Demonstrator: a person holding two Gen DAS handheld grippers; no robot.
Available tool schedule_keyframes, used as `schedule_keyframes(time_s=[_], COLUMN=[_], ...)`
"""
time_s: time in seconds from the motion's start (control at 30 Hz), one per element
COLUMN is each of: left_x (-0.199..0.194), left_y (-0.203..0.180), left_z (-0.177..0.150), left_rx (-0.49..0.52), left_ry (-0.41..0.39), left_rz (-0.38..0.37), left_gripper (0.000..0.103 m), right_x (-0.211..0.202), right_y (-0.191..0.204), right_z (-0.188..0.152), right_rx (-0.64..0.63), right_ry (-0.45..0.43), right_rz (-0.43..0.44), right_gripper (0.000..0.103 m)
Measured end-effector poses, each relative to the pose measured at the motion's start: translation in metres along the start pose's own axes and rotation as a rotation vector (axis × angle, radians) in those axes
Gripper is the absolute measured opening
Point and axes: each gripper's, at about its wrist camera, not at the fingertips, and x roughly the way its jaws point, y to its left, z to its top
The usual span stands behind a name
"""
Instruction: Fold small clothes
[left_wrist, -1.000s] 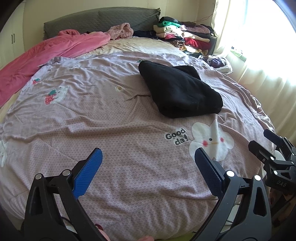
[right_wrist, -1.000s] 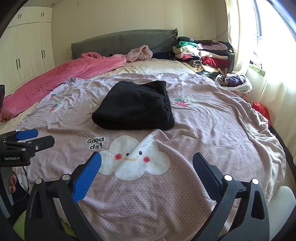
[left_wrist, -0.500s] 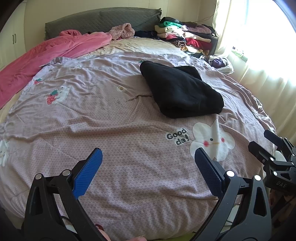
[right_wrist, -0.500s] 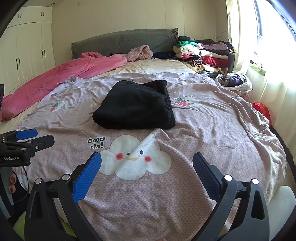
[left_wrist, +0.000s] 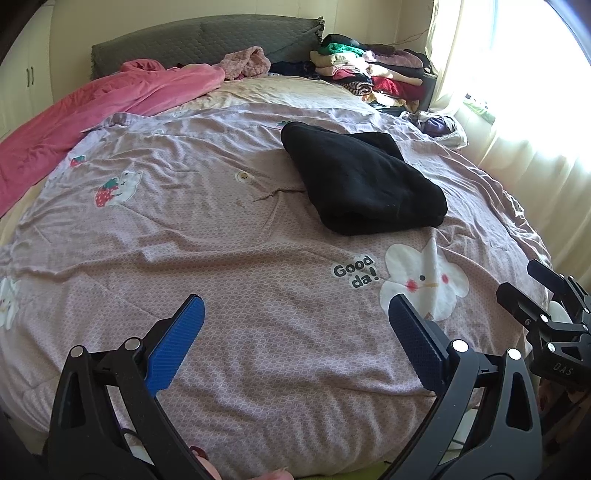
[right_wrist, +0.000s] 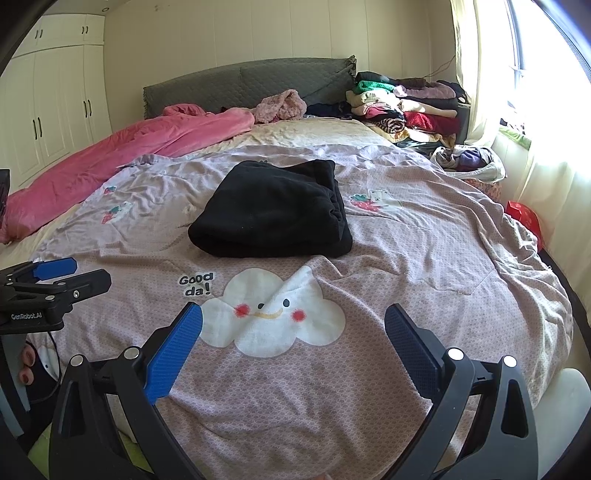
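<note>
A folded black garment (left_wrist: 364, 181) lies on the lilac bed cover (left_wrist: 221, 236), at the middle right in the left wrist view and at the centre in the right wrist view (right_wrist: 273, 208). My left gripper (left_wrist: 295, 332) is open and empty over the near edge of the bed, well short of the garment. It also shows at the left edge of the right wrist view (right_wrist: 70, 273). My right gripper (right_wrist: 293, 336) is open and empty above the cloud print, and shows at the right edge of the left wrist view (left_wrist: 532, 284).
A pink quilt (right_wrist: 129, 155) lies along the left side of the bed. A stack of folded clothes (right_wrist: 406, 107) sits at the far right by the headboard (right_wrist: 243, 81). A loose pile of clothes (right_wrist: 469, 162) lies beside the bright window. White wardrobes (right_wrist: 55, 103) stand at left.
Both views have shifted very slightly; the garment sits a little lower in the frames. Both grippers stay open and empty.
</note>
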Motion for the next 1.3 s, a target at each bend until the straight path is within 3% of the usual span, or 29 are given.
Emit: schedule_keyframes(time_s=[1.3], left_x=[-0.001], left_y=[-0.0003], left_z=[0.0004], left_rx=[-0.001], left_ry=[0.003], left_rz=[0.006], left_gripper=[0.094], right_x=[-0.001], right_y=[-0.0031], right_z=[0.0008], right_rx=[0.002], right_ry=[0.009], right_rz=[-0.003], right_gripper=[0.099])
